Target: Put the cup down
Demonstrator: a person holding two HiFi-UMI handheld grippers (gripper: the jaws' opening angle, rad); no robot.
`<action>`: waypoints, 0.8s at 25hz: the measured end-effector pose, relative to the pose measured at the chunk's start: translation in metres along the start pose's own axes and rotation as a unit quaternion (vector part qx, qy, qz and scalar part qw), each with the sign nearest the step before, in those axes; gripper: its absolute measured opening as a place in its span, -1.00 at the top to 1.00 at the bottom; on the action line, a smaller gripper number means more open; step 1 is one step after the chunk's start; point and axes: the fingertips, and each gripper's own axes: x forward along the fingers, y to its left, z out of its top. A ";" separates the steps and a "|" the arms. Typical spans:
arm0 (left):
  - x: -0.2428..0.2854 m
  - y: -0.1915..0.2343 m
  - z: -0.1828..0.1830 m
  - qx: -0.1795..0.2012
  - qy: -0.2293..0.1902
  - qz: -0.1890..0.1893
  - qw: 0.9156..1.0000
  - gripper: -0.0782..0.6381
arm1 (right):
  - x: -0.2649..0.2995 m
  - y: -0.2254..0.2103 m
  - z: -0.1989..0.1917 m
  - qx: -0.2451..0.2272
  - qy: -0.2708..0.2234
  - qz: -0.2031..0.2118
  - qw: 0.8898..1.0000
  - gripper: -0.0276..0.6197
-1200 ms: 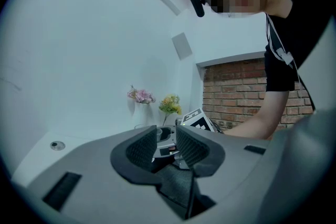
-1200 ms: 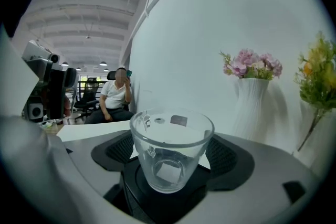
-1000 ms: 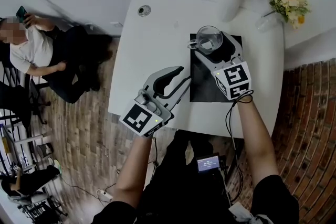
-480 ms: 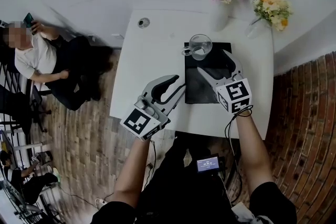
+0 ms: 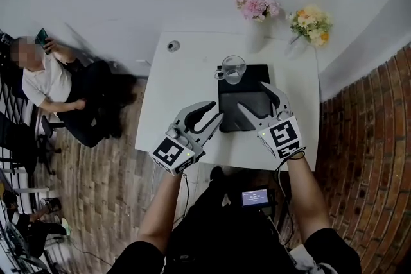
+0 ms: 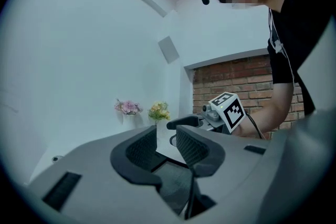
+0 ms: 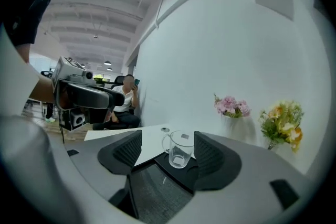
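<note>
A clear glass cup (image 5: 232,68) with a handle stands upright at the far edge of a black mat (image 5: 244,99) on the white table (image 5: 183,80). My right gripper (image 5: 261,104) hovers over the mat's near part, well short of the cup. Its jaws have just been closing a little but remain open, with nothing between them. In the right gripper view the cup (image 7: 180,150) stands free ahead of the jaws. My left gripper (image 5: 205,115) is open and empty above the table's near edge, left of the mat.
A vase of pink flowers (image 5: 255,8) and one of yellow flowers (image 5: 309,24) stand at the table's far side. A round cable hole (image 5: 173,45) sits at the far left corner. A seated person (image 5: 48,77) is off to the left; a brick wall (image 5: 366,157) is to the right.
The right gripper has drawn back from the cup toward the near edge and risen; the cup stays standing on the mat. The left gripper has also pulled back a little.
</note>
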 end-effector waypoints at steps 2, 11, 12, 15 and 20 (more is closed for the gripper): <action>0.000 -0.008 0.005 0.007 0.002 -0.009 1.000 0.49 | -0.013 0.001 0.009 -0.010 -0.002 -0.005 1.000 -0.01; -0.002 -0.035 0.015 0.016 0.006 -0.027 0.999 0.49 | -0.051 0.003 0.039 0.031 -0.046 -0.033 0.998 0.39; -0.002 -0.038 0.016 0.017 0.005 -0.028 0.999 0.49 | -0.054 0.005 0.039 0.033 -0.046 -0.034 0.998 0.42; -0.002 -0.045 0.020 0.019 0.008 -0.026 0.999 0.49 | -0.062 0.013 0.036 0.040 -0.041 -0.035 0.998 0.49; 0.003 -0.067 0.022 0.024 -0.002 -0.051 0.998 0.49 | -0.079 0.023 0.031 0.064 -0.043 -0.042 0.996 0.68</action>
